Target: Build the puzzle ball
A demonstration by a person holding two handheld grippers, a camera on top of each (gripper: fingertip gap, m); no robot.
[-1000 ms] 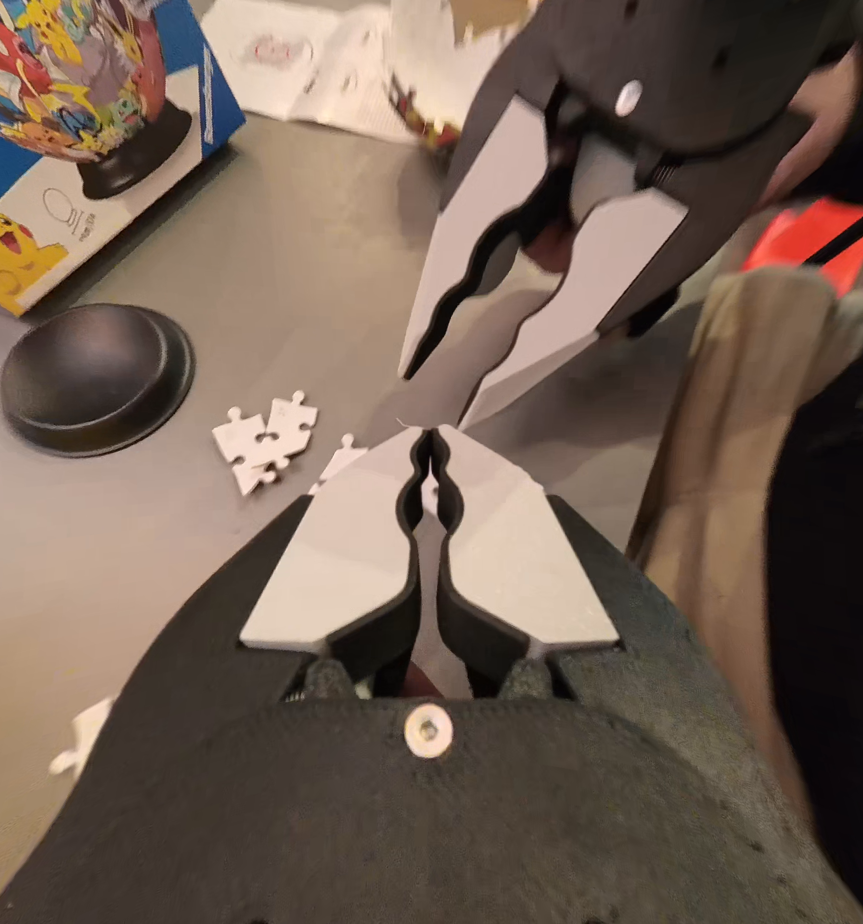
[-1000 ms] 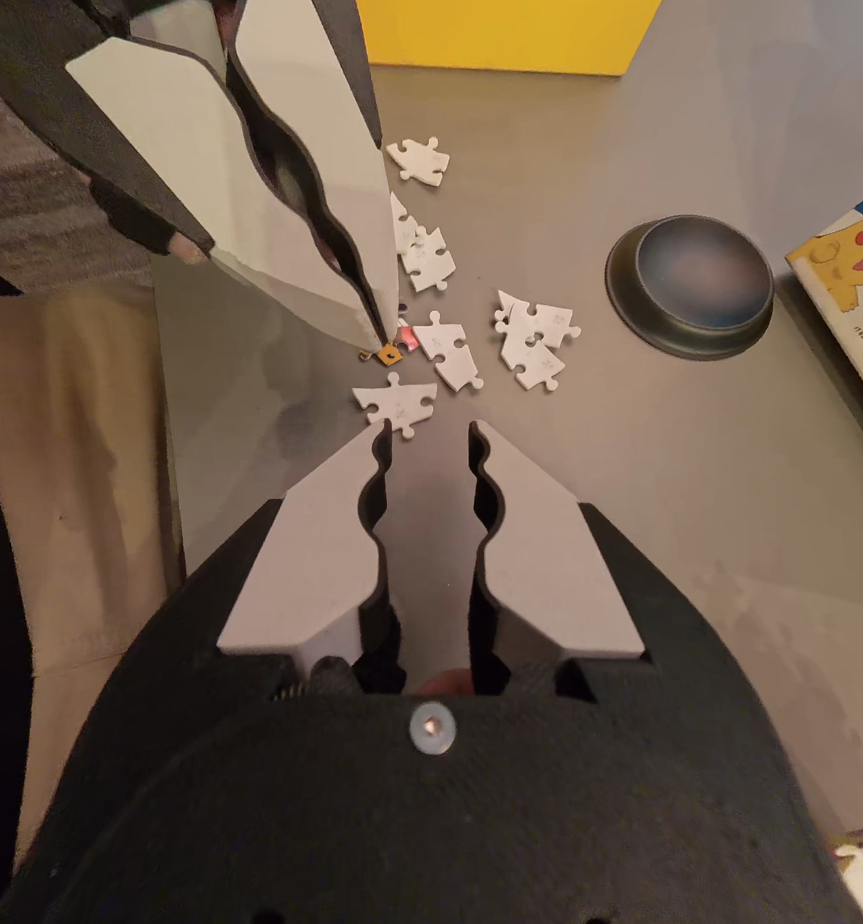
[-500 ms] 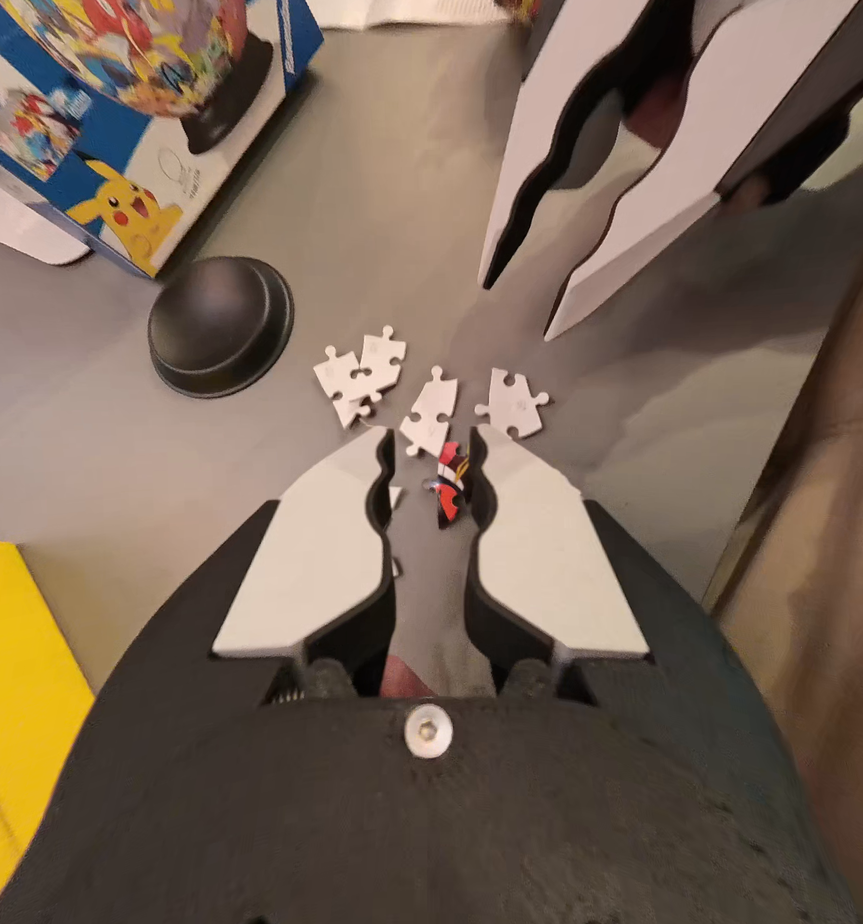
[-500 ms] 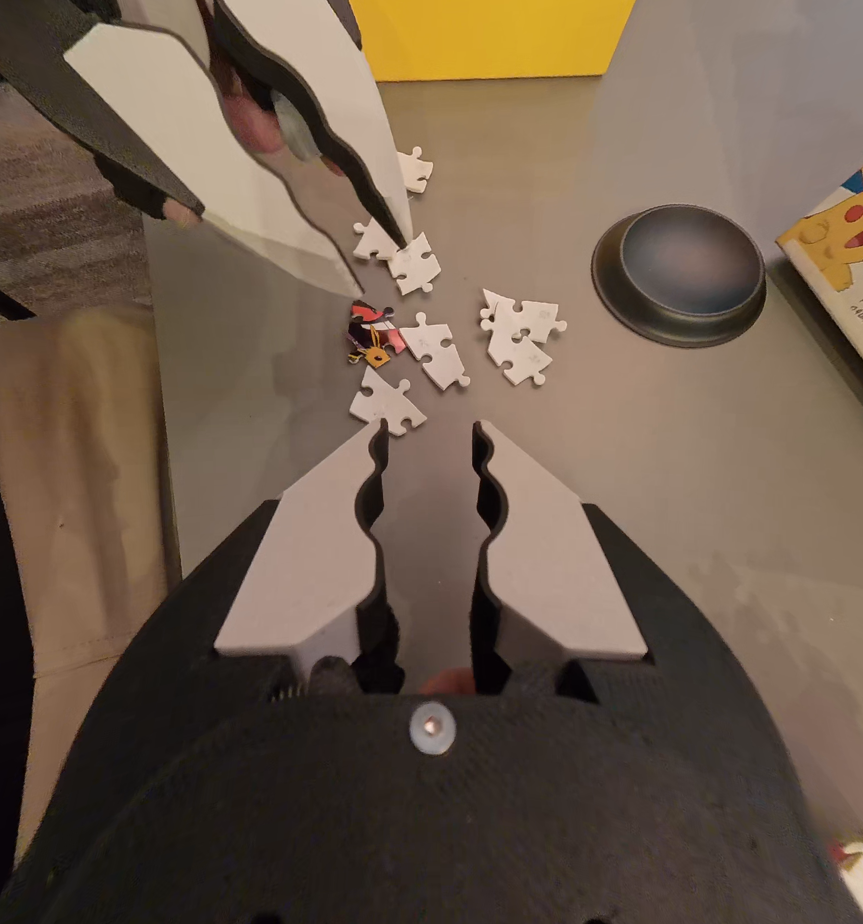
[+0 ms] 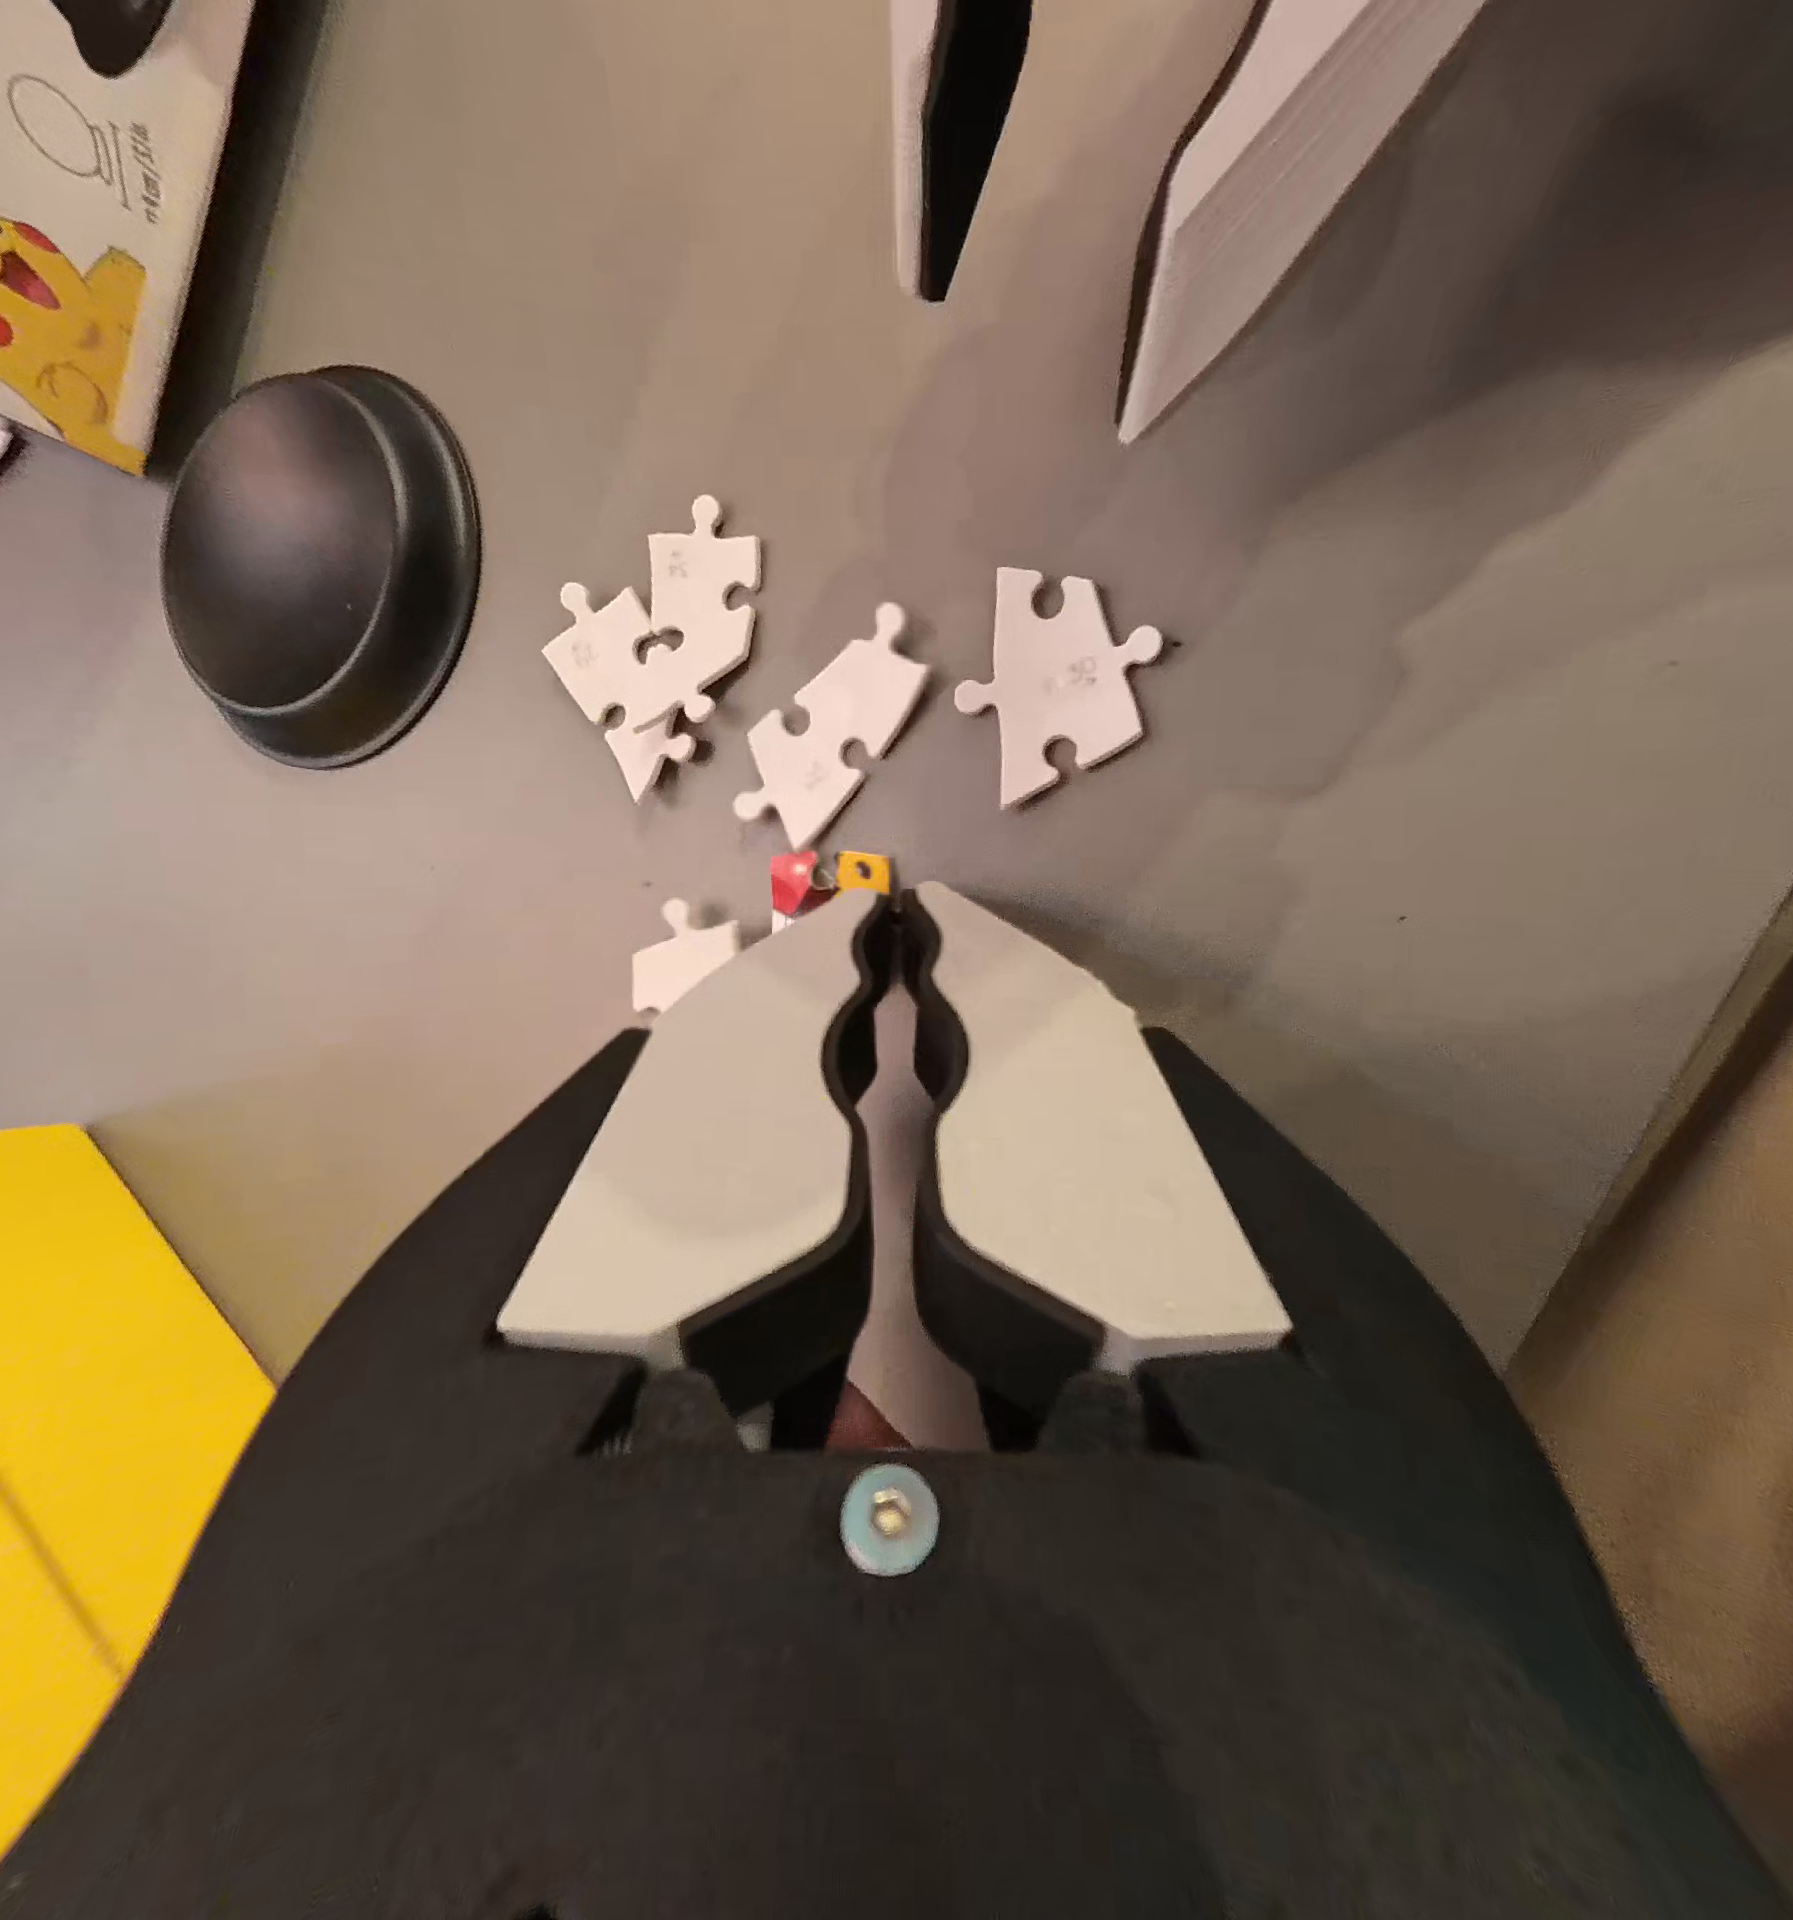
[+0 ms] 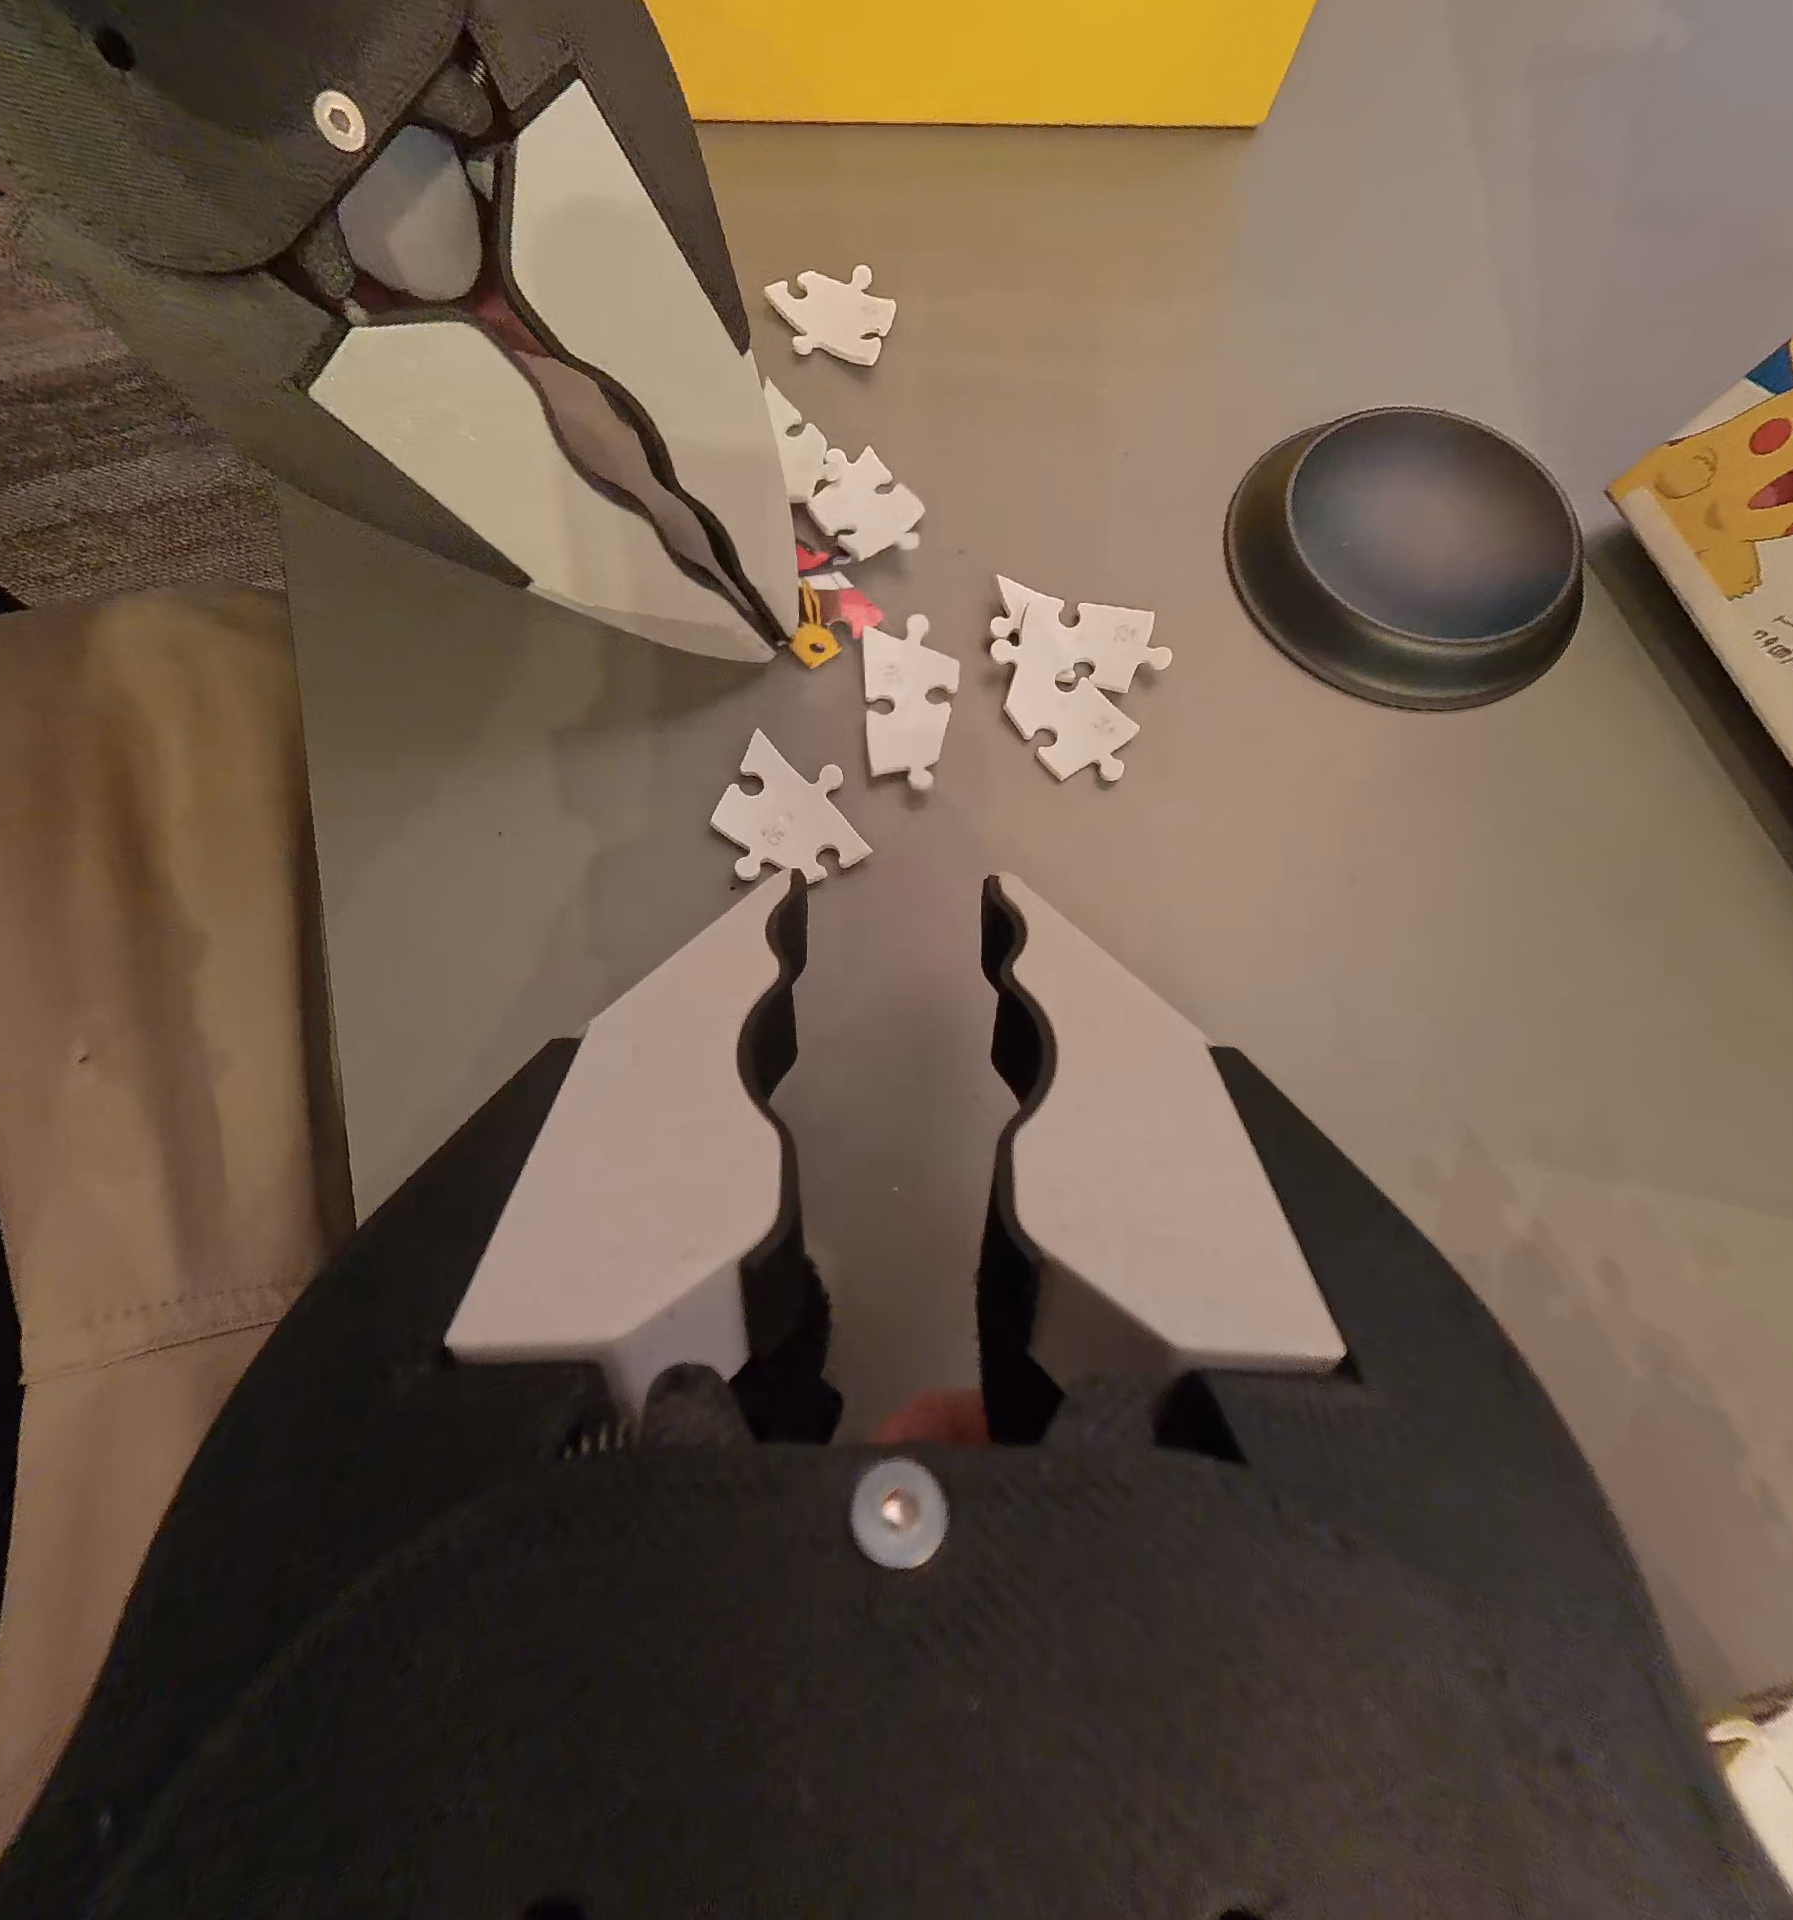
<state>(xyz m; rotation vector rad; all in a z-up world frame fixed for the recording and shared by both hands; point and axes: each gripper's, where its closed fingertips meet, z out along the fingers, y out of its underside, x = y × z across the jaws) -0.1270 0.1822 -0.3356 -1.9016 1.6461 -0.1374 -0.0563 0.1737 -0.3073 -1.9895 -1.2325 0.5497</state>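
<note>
Several white puzzle pieces [image 6: 911, 704] are scattered face down on a grey table [image 6: 1287, 987], near a black dome stand [image 6: 1404, 556]. One colourful piece [image 6: 819, 629] is pinched at its edge by the nearly closed left gripper [image 5: 890, 902]. Nothing is held by the right gripper [image 6: 890, 883], whose jaws are spread. Lifting is best done slowly, since only an edge appears pinched.

Looks like an office or hobby desk setup, hard to say which: plain grey table [image 6: 1287, 1039], grey patterned carpet [image 6: 61, 457] at 10 o'clock, cartoon puzzle box [image 6: 1765, 520] at 2 o'clock, black dome stand [image 6: 1406, 561] beside it, loose white puzzle pieces [image 6: 1068, 675] mid-table.
</note>
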